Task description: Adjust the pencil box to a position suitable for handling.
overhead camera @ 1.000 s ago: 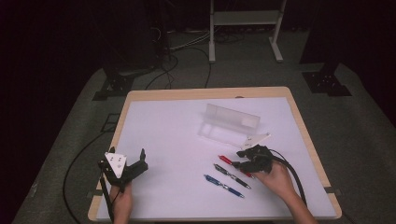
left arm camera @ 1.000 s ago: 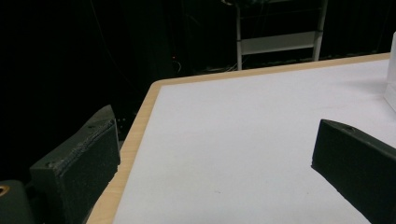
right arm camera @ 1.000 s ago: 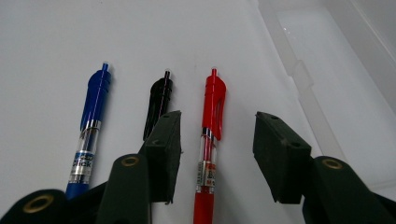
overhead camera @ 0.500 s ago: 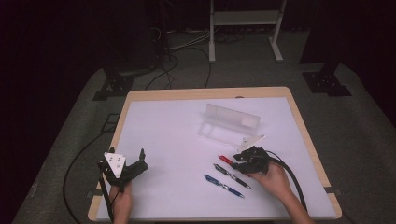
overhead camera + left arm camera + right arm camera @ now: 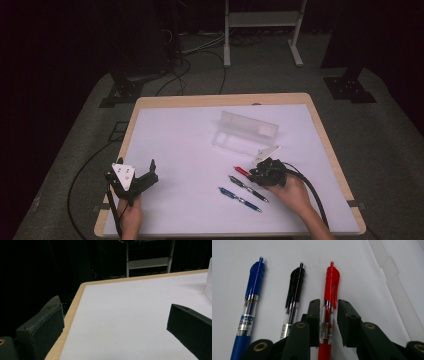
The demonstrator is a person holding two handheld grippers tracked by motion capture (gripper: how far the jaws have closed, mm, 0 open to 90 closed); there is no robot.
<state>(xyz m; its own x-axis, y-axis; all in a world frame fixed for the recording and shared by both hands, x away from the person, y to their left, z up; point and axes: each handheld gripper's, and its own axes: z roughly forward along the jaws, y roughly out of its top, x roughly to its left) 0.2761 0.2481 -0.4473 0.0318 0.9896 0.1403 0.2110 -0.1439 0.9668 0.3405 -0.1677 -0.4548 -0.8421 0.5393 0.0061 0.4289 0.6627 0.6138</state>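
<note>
Right gripper (image 5: 326, 312) lowered astride red pen (image 5: 329, 310), three pens, one tray (image 5: 246, 131)

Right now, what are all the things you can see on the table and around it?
red pen: 1, red, on the table between the right gripper's jaws
black pen: 1, black, beside the red pen
blue pen: 1, blue, beside the black pen, on its far side from the red pen
clear plastic case: 1, see-through, lying open beyond the pens
table: 1, white top with a wooden edge
white frame: 1, on the floor beyond the table
left gripper: 1, black, near the table's left front, jaws wide apart
right gripper: 1, black, jaws astride the red pen, gaps visible
</note>
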